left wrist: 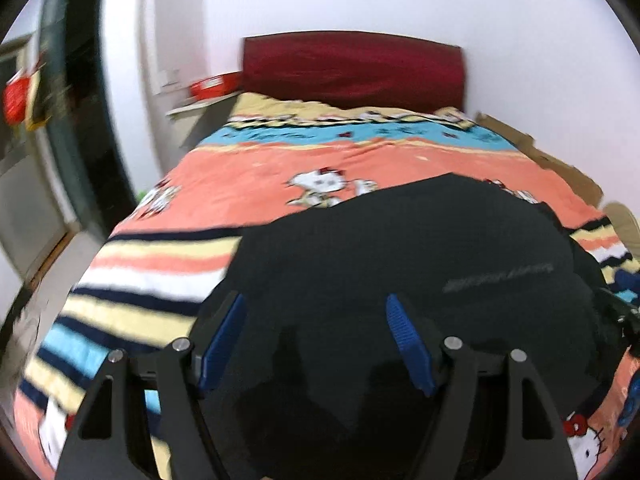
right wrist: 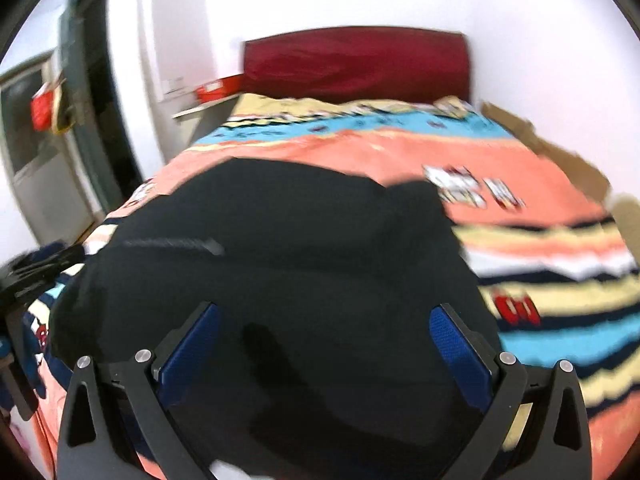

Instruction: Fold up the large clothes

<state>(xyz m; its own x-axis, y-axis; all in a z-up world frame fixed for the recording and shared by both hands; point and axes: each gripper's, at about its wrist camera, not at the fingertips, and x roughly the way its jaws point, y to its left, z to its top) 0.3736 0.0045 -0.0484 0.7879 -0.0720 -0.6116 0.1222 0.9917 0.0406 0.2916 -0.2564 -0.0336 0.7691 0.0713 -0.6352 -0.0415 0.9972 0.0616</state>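
Note:
A large black garment [left wrist: 400,248] with a faint grey line of print lies spread on the striped cartoon-print bedspread [left wrist: 248,184]; it also shows in the right wrist view [right wrist: 280,248]. My left gripper [left wrist: 316,300] hovers over the garment's near left part, jaws wide apart, nothing between them. My right gripper [right wrist: 326,310] hovers over the garment's near right part, jaws wide apart and empty. The other gripper shows at the right edge of the left wrist view [left wrist: 620,312] and at the left edge of the right wrist view [right wrist: 24,276]. Both views are motion-blurred.
A dark red headboard [left wrist: 352,68] stands against the white wall. Brown cardboard [left wrist: 552,160] lies along the bed's right side. A small shelf with a red box [left wrist: 208,88] is left of the headboard. A dark doorway [left wrist: 80,100] is at left.

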